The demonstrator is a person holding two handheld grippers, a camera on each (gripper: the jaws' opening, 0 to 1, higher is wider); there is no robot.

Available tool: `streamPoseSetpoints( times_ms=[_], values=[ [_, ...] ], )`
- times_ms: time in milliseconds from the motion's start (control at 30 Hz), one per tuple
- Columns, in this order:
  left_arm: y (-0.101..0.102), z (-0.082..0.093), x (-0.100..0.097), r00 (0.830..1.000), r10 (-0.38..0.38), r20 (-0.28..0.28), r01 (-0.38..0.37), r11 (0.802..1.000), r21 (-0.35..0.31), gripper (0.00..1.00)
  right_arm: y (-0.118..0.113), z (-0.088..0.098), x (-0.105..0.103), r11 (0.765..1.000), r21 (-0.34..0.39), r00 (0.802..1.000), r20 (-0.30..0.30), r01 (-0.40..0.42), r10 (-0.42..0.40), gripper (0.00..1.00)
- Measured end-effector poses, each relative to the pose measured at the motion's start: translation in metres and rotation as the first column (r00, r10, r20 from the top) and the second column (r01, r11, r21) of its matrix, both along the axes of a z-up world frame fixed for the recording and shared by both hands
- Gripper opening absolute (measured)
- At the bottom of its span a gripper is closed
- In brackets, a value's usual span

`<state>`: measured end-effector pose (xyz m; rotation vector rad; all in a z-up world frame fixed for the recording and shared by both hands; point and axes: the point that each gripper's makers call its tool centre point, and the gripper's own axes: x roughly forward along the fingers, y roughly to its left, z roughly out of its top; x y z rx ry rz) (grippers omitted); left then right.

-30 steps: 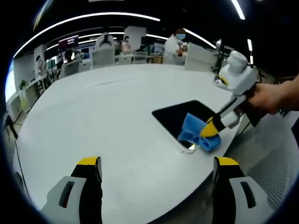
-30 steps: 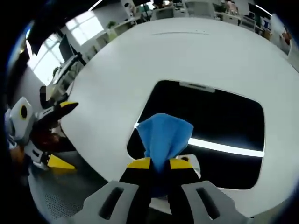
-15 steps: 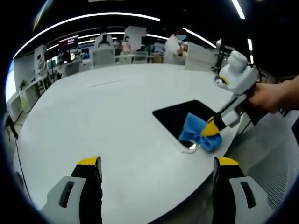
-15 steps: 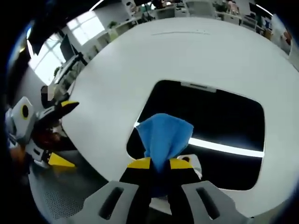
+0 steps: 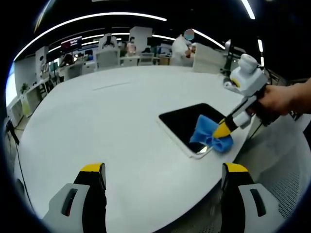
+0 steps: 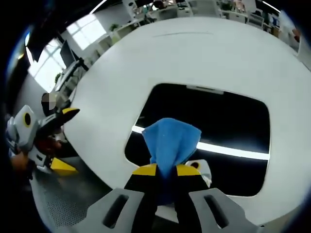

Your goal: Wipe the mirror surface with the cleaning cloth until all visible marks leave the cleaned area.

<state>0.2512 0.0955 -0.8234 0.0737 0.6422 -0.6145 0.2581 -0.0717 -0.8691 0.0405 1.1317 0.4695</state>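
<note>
Here, one cloth [image 6: 170,143], one mirror [image 6: 228,121], apparently flat

The blue cloth [image 6: 171,143] hides part of the mirror [image 6: 218,131]; distant people [image 5: 184,46] are too small to make out.

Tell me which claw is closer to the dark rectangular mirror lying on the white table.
Right. The right claw, shut on the blue cleaning cloth, is over the dark rectangular mirror. The left claw hangs open near the white table edge, well short of it.
</note>
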Motion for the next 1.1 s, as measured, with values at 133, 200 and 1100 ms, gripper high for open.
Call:
streamPoseSetpoints(
  times_ms=[133,200,1100],
  values=[
    [0.0,0.0,0.0,1.0,0.0,0.003,0.0,1.0,0.0,0.99,-0.008,0.0,-0.001,1.0,-0.003,1.0,-0.005,0.009,-0.009,0.07],
    [0.001,0.001,0.001,1.0,0.003,0.004,-0.003,1.0,-0.003,0.99,-0.012,0.0,-0.001,1.0,-0.005,1.0,-0.008,0.016,-0.016,0.07],
    [0.003,0.002,0.002,1.0,0.025,0.007,-0.025,1.0,-0.011,0.99,-0.019,0.001,0.011,0.998,-0.019,0.999,0.002,0.054,-0.054,0.07]
  ],
)
